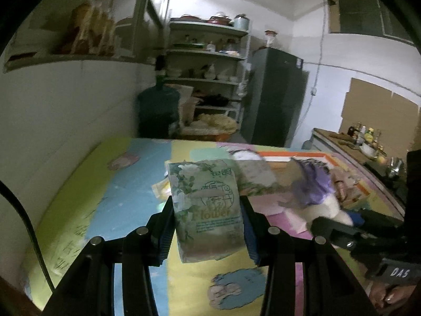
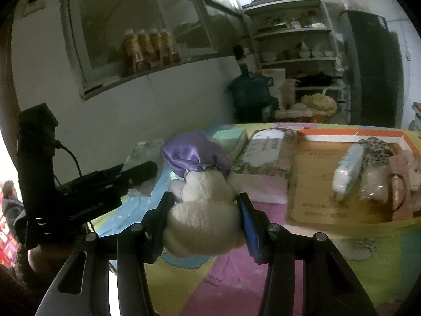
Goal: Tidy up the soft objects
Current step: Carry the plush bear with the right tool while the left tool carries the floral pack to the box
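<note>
We hold two soft things above the counter [image 2: 342, 276]: the left claw [image 1: 208, 226] clenched on one green tissue pack [image 1: 208, 208], the right claw [image 2: 204, 223] on one white plush toy [image 2: 202, 216]. We should carry both level to the orange-rimmed tray [image 2: 355, 133], where about four items lie, and squeeze no harder.

Green floral tissue pack [image 1: 208, 210], white plush [image 2: 202, 218] with purple satin cap [image 2: 194, 155].

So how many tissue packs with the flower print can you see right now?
2. One tissue pack is clamped in the left gripper; another lies flat beside the orange-rimmed box. More may be hidden.
</note>
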The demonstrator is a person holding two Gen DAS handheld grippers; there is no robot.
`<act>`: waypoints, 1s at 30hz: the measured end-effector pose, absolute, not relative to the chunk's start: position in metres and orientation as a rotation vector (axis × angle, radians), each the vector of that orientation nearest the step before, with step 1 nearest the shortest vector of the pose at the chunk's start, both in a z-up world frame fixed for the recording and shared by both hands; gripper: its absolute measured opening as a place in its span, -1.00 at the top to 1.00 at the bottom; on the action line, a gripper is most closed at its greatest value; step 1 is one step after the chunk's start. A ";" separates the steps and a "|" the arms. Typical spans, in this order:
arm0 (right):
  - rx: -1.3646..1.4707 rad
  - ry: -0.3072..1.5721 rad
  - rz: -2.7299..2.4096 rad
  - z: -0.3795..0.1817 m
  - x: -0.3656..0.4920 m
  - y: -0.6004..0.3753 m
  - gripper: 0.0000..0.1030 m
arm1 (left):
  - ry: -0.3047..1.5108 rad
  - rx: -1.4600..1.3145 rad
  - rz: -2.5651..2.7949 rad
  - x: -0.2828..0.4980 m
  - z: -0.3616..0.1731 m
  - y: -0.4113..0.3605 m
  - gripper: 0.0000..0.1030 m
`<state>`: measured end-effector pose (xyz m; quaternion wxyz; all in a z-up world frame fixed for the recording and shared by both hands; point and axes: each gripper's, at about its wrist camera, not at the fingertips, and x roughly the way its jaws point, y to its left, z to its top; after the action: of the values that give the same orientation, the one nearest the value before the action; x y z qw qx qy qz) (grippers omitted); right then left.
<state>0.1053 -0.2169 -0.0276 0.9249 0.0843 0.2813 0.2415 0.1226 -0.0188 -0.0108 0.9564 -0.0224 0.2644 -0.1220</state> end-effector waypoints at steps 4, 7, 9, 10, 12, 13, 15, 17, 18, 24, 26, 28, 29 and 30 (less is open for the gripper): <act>0.181 0.563 0.462 -0.024 0.102 -0.229 0.02 | 0.518 -0.028 -0.302 0.124 -0.004 -0.041 0.11; 0.193 0.550 0.427 -0.022 0.100 -0.243 0.02 | 0.512 -0.016 -0.344 0.126 0.000 -0.059 0.11; 0.199 0.543 0.408 -0.020 0.098 -0.253 0.02 | 0.510 -0.007 -0.372 0.127 0.002 -0.072 0.11; 0.203 0.540 0.395 -0.020 0.097 -0.259 0.02 | 0.511 -0.005 -0.385 0.128 0.002 -0.077 0.11; 0.211 0.535 0.375 -0.019 0.096 -0.269 0.02 | 0.510 0.002 -0.410 0.130 0.003 -0.088 0.11; 0.214 0.532 0.365 -0.019 0.094 -0.274 0.02 | 0.508 0.006 -0.421 0.131 0.004 -0.094 0.11; 0.220 0.527 0.347 -0.018 0.093 -0.283 0.02 | 0.505 0.013 -0.444 0.133 0.006 -0.106 0.11; 0.225 0.523 0.330 -0.017 0.092 -0.290 0.02 | 0.505 0.019 -0.460 0.135 0.006 -0.116 0.11; 0.227 0.521 0.322 -0.017 0.091 -0.294 0.02 | 0.505 0.022 -0.470 0.136 0.007 -0.122 0.11; 0.247 0.509 0.268 -0.015 0.089 -0.321 0.02 | 0.510 0.042 -0.519 0.141 0.007 -0.152 0.11; 0.252 0.507 0.254 -0.014 0.088 -0.328 0.02 | 0.513 0.046 -0.534 0.144 0.007 -0.160 0.11; 0.257 0.503 0.236 -0.014 0.087 -0.336 0.02 | 0.516 0.051 -0.547 0.147 0.006 -0.169 0.11; 0.259 0.502 0.231 -0.015 0.087 -0.339 0.02 | 0.517 0.053 -0.552 0.148 0.006 -0.173 0.11; 0.262 0.501 0.222 -0.015 0.087 -0.344 0.02 | 0.517 0.056 -0.558 0.149 0.006 -0.178 0.11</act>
<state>0.0865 -0.3444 -0.0146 0.9542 0.1292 0.2466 0.1092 0.1493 -0.1775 0.0061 0.9281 0.0276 0.2524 -0.2722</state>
